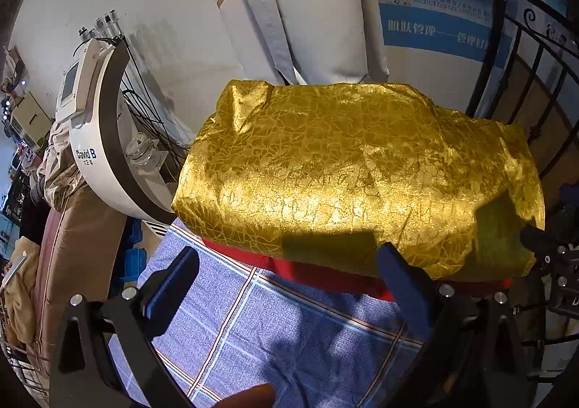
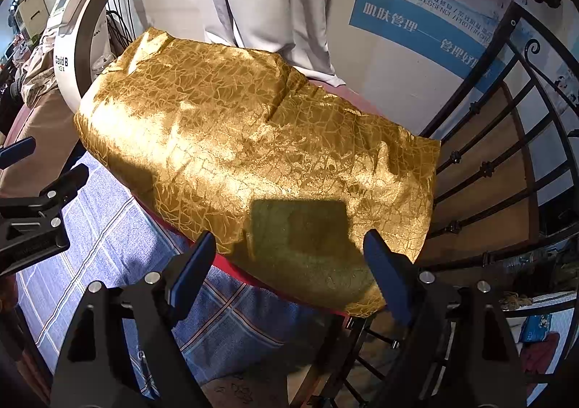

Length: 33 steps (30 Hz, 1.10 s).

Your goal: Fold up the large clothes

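A shiny gold crackle-patterned garment [image 1: 358, 169] [image 2: 253, 154] lies folded into a thick rectangle on a blue checked sheet [image 1: 275, 332] [image 2: 108, 241], with a red lining edge [image 1: 325, 276] showing under its near side. My left gripper [image 1: 289, 259] hovers open just before that near edge, nothing between its blue pads. My right gripper [image 2: 289, 245] is open too, poised over the garment's near right corner, pads apart and not touching the cloth. The left gripper [image 2: 39, 172] shows at the right wrist view's left edge.
A white machine marked "David B" [image 1: 94, 140] [image 2: 68, 42] stands left of the garment. White trousers [image 1: 289, 9] hang on the wall behind. A black iron railing [image 1: 524, 82] [image 2: 488, 162] runs along the right. A fingertip [image 1: 253, 395] shows at the bottom.
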Available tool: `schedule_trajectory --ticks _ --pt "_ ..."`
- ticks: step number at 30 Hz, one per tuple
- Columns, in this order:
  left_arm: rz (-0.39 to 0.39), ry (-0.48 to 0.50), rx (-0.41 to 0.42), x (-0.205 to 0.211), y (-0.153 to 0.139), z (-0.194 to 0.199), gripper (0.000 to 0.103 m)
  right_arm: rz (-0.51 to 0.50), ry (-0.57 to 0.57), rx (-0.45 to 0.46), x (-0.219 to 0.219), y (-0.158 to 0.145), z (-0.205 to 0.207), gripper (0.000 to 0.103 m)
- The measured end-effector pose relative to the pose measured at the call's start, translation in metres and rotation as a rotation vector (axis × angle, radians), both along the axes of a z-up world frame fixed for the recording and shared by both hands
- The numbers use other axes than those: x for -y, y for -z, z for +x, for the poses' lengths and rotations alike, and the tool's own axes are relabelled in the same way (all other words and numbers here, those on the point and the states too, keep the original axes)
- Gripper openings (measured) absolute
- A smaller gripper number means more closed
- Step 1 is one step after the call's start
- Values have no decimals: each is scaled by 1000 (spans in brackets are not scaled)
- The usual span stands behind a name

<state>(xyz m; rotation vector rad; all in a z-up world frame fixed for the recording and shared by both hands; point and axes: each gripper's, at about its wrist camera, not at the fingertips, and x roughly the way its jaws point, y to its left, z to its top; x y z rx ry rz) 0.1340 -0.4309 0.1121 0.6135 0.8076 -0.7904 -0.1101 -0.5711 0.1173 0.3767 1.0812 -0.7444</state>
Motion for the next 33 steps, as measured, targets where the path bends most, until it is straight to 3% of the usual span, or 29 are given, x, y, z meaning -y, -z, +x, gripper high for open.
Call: schedule_trajectory --ticks 26,33 --pt "3 -1 12 0 1 -1 97 -3 -1 -2 -1 1 0 83" --pt "-20 3 -27 0 2 2 97 -2 -1 -4 -1 1 0 83"
